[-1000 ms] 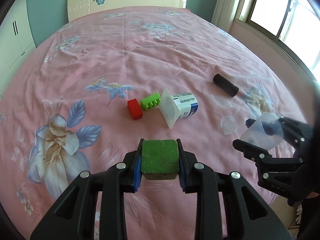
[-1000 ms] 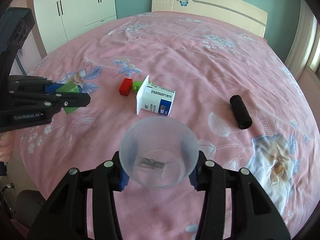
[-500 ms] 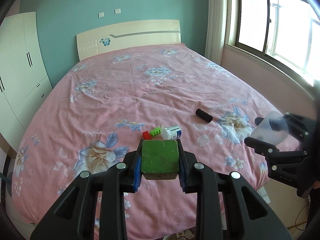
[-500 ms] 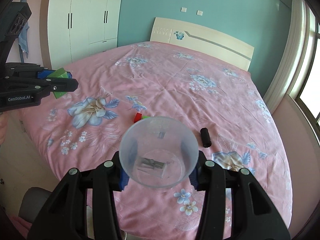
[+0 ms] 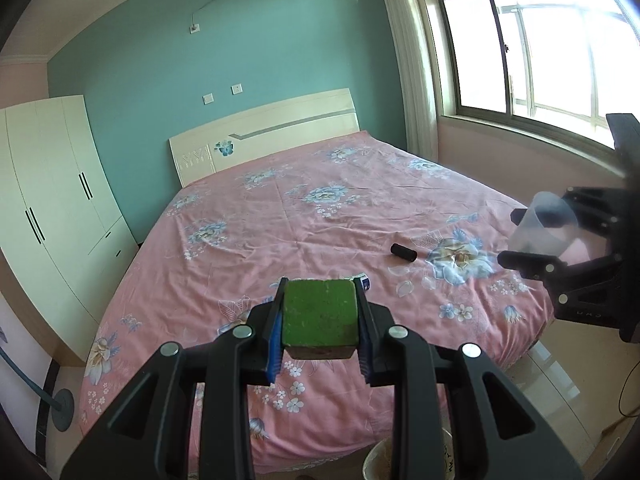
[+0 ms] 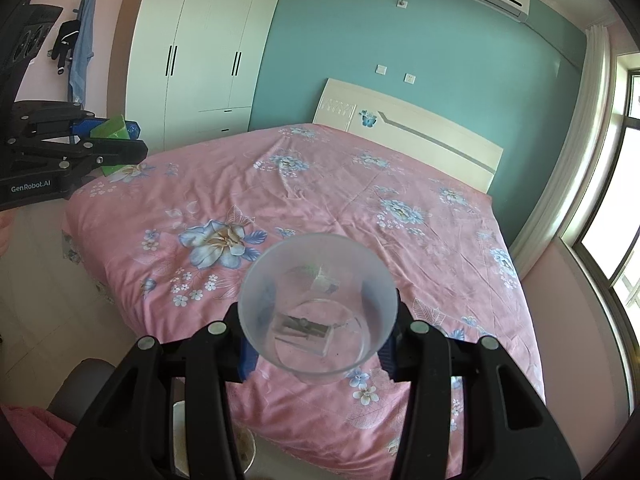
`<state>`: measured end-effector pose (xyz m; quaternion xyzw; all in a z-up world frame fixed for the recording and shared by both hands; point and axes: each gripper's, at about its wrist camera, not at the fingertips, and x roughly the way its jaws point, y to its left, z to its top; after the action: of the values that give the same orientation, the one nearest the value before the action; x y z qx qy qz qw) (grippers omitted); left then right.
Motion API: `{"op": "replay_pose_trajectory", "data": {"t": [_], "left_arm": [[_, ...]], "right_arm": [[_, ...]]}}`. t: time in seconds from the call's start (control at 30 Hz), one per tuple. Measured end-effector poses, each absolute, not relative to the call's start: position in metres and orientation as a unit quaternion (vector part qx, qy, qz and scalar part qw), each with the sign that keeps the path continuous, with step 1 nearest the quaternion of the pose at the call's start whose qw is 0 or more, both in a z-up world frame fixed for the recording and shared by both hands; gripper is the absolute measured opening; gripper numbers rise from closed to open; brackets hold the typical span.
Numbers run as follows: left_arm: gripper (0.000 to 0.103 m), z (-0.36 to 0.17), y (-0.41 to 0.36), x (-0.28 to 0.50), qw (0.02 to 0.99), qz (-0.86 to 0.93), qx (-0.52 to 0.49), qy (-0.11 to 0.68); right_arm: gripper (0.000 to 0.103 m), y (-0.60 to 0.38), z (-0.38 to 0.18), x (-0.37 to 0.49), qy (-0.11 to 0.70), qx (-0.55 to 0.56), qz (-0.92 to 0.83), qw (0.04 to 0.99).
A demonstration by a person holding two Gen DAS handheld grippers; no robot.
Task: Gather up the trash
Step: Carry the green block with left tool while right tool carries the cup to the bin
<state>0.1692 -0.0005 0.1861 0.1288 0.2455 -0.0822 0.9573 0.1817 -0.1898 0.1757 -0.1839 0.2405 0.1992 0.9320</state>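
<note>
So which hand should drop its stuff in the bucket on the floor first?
Left, but only just. The left gripper, shut on the green block, has the bucket nearly under it. The right gripper, shut on the clear cup, sees it further aside.

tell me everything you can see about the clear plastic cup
The clear plastic cup is a translucent, faintly frosted tumbler that widens to a round open rim and narrows to a flat base. It lies tipped on its side, mouth toward the right wrist camera, clamped at its sides between the jaws of the right gripper, in the air above the foot of the pink bed. It looks empty; shapes show through its base. The left wrist view shows it side-on.
</note>
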Motion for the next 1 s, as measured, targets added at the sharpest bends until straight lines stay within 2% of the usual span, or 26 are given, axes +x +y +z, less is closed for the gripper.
{"op": "replay_pose_trajectory", "data": {"t": [0.43, 0.67, 1.0], "left_arm": [[0.032, 0.149, 0.020, 0.124, 0.940, -0.090, 0.161, 0.288], [0.032, 0.092, 0.019, 0.114, 0.919, -0.109, 0.177, 0.336], [0.032, -0.007, -0.003, 0.109, 0.871, -0.161, 0.181, 0.427]], "right_arm": [[0.047, -0.186, 0.168, 0.101, 0.237, -0.227, 0.226, 0.917], [0.047, -0.183, 0.132, 0.087, 0.269, -0.243, 0.238, 0.901], [0.047, -0.177, 0.049, 0.096, 0.346, -0.219, 0.265, 0.873]]}}
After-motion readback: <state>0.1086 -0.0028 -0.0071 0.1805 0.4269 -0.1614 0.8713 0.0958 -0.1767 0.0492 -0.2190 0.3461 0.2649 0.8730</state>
